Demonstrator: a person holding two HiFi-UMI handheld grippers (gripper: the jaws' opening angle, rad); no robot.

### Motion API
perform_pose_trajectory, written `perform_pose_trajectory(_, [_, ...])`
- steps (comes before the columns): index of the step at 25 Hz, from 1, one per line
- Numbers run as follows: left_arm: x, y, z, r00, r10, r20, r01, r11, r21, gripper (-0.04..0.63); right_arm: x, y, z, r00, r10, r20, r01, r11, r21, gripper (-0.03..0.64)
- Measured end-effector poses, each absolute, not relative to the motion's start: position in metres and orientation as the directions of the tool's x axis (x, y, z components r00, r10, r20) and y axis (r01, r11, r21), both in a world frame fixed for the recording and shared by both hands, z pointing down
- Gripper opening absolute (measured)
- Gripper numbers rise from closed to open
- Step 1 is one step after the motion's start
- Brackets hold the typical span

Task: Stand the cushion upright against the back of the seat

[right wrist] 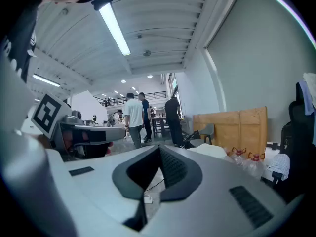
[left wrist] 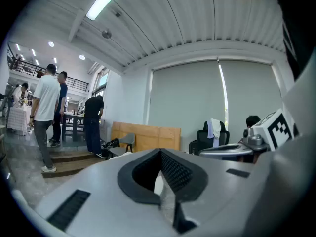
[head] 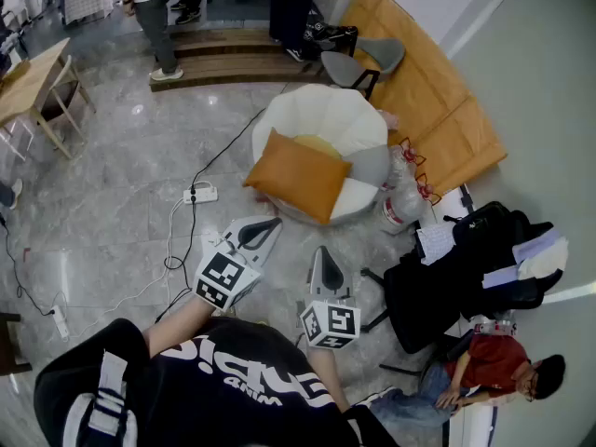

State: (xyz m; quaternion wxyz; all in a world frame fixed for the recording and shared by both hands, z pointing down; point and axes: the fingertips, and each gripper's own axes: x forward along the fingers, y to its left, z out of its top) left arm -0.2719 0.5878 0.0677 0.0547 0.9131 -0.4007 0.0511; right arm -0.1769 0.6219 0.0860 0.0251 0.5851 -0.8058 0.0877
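Note:
An orange cushion [head: 298,176] lies tilted across the front of a white petal-shaped seat [head: 328,117] in the head view, its lower edge hanging over the seat's front rim. A pale yellow thing [head: 318,144] shows behind it. My left gripper [head: 265,224] is held above the floor just short of the seat's front left, shut and empty. My right gripper [head: 324,255] is a little further back, pointing at the seat, also shut and empty. In the left gripper view, the left gripper [left wrist: 160,174] has its jaws together, as does the right gripper [right wrist: 155,171] in the right gripper view.
A power strip [head: 200,194] and its cables lie on the floor left of the seat. Plastic bags with bottles [head: 402,198] stand at its right. A black office chair [head: 466,268] piled with clothes, a seated person [head: 489,369], a wooden board [head: 428,91] and a grey chair [head: 363,63] surround it.

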Motion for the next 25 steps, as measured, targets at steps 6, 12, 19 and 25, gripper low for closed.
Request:
perform_pose_trajectory(6, [-0.272, 0.587, 0.069, 0.675, -0.725, 0.139, -0.737, -0.674, 0.062, 0.006, -0.178, 0.620, 0.086, -0.314, -0.938, 0.145, -0.947, 0.300, -0.111, 0.021])
perform_pose_trajectory(12, [-0.275, 0.588, 0.068, 0.677, -0.723, 0.139, -0.734, -0.676, 0.066, 0.006, -0.181, 0.620, 0.087, -0.310, -0.940, 0.143, -0.949, 0.296, -0.110, 0.021])
perform_pose_trajectory(19, [-0.293, 0.589, 0.071, 0.686, -0.712, 0.146, -0.725, -0.685, 0.070, 0.006, -0.192, 0.620, 0.084, -0.294, -0.947, 0.132, -0.953, 0.279, -0.122, 0.021])
perform_pose_trajectory(25, [-0.303, 0.585, 0.085, 0.710, -0.689, 0.145, -0.702, -0.708, 0.076, 0.006, -0.188, 0.624, 0.094, -0.238, -0.962, 0.131, -0.968, 0.224, -0.112, 0.021])
